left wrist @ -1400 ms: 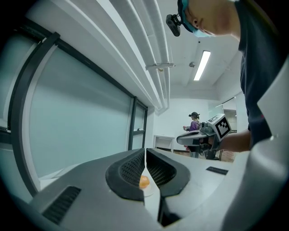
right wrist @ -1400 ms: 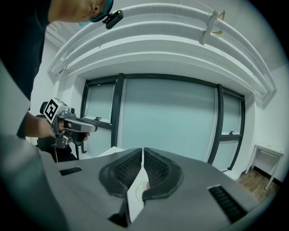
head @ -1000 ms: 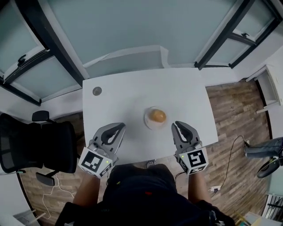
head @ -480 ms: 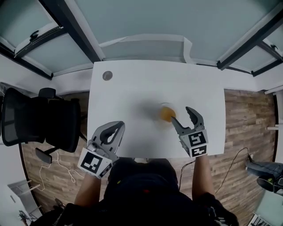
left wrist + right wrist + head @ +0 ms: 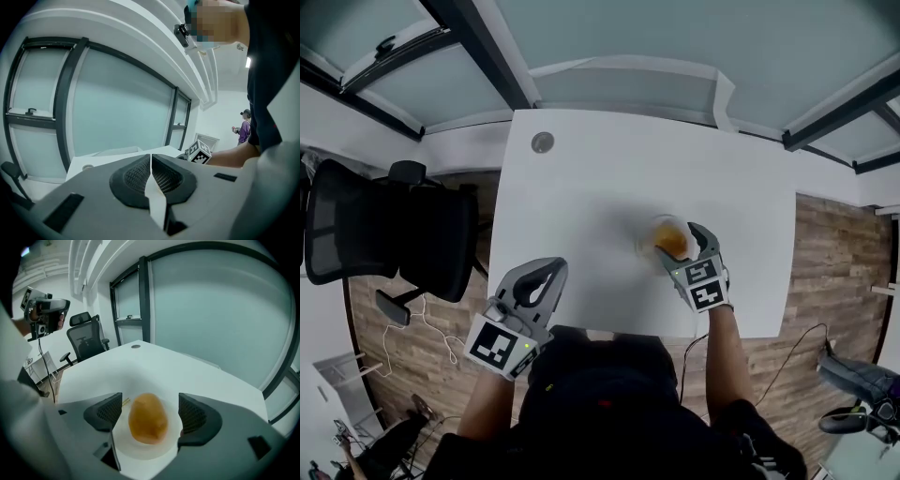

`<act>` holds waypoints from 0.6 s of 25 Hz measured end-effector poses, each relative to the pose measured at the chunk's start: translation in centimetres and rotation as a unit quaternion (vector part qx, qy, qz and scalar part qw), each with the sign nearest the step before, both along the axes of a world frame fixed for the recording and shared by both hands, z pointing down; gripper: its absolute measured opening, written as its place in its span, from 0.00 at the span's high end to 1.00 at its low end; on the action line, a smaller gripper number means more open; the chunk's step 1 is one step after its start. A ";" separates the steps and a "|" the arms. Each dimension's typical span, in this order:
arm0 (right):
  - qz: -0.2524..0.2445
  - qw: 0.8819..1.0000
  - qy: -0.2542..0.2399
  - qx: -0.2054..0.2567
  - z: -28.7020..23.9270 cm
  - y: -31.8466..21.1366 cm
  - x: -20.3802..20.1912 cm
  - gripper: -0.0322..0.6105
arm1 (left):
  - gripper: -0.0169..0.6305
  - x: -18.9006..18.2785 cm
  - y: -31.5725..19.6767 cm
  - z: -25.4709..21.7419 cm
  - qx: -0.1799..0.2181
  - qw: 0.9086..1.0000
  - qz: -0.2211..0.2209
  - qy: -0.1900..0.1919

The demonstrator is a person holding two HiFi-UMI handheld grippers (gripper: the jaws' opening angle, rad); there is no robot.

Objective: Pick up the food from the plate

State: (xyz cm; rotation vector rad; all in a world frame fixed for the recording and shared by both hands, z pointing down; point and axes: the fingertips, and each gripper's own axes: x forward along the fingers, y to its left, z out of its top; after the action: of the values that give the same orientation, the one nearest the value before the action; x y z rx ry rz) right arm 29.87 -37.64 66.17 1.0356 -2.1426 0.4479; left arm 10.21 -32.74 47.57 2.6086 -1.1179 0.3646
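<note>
An orange-brown bun-like piece of food (image 5: pixel 148 418) lies on a small white plate (image 5: pixel 140 452) on the white table (image 5: pixel 581 206). My right gripper (image 5: pixel 151 412) straddles it; the jaws are opening, one pad on each side of the food, neither pressing on it. From the head view the right gripper (image 5: pixel 679 240) sits over the plate (image 5: pixel 654 227) with the food (image 5: pixel 673 242) between its fingers. My left gripper (image 5: pixel 546 274) hangs at the table's near edge, shut, with nothing in it; its pads (image 5: pixel 151 161) meet in the left gripper view.
A black office chair (image 5: pixel 394 244) stands left of the table. A small round disc (image 5: pixel 543 142) is set in the table's far left corner. Glass walls with dark frames lie beyond. A person (image 5: pixel 243 131) stands far off.
My right gripper has moved forward from the near edge to the plate, and its jaws have gone from shut to wide around the food. The left gripper has stayed in place.
</note>
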 end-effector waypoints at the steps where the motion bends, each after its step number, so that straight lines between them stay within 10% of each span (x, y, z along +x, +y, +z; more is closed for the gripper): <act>1: -0.004 1.000 0.001 -0.006 0.8 -0.1 -0.1 0.39 | 0.93 -0.1 0.1 0.3 -0.004 1.000 0.000 -0.005; 15: -0.039 0.994 0.028 -0.095 7.2 1.0 -1.1 0.38 | 0.93 -1.8 -0.1 2.0 -0.021 1.000 -0.010 -0.010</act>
State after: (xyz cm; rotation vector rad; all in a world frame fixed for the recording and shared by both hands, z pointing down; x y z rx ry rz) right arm 28.74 -36.65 73.41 0.8452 -2.0395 0.5666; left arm 8.36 -32.88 49.55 2.5609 -1.1301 0.4072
